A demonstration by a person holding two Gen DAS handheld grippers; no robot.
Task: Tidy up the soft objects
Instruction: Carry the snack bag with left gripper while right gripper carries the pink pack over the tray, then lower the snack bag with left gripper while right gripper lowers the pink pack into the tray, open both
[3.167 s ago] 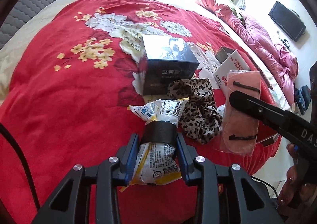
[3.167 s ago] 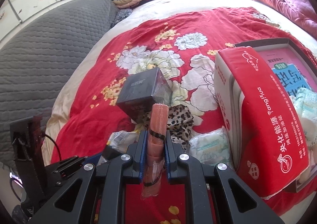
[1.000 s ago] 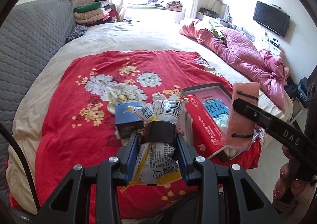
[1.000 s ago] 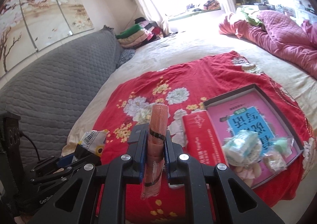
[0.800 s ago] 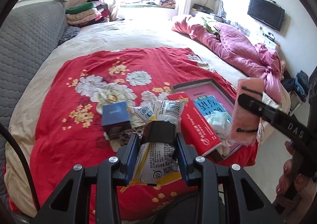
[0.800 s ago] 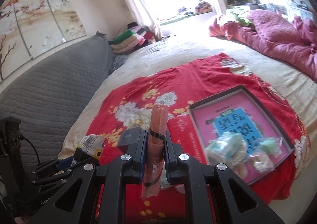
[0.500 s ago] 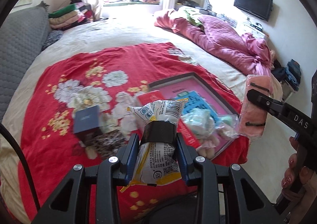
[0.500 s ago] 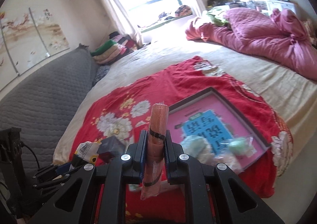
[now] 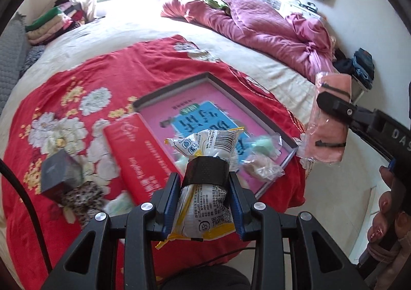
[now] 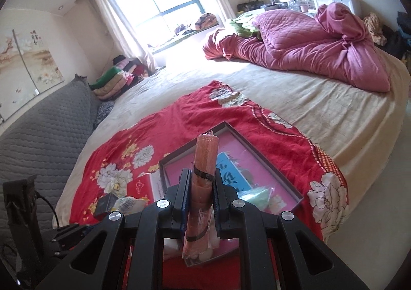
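My left gripper (image 9: 204, 182) is shut on a white and yellow printed packet (image 9: 205, 215) and carries it above the near end of the red lid (image 9: 138, 159). Beyond it lies the open pink-lined box (image 9: 205, 84) with several small plastic-wrapped soft items (image 9: 262, 165) in its near corner. My right gripper (image 10: 203, 187) is shut on a flat salmon-pink cloth in a clear wrapper (image 10: 204, 161), held upright over the box (image 10: 257, 151). In the left wrist view that pink cloth (image 9: 328, 123) hangs past the box's right corner, off the bed's edge.
A dark cube box (image 9: 60, 174) and a leopard-print cloth (image 9: 82, 197) lie at the left on the red flowered blanket (image 9: 97, 76). A crumpled magenta quilt (image 10: 308, 48) fills the far side of the bed. A grey padded headboard (image 10: 43, 133) stands left. A person's hand (image 9: 385, 215) holds the right gripper.
Both grippers have swung to the right across the bed with their loads. The open pink box has come under them, and the dark cube box and leopard cloth have slid off to the left.
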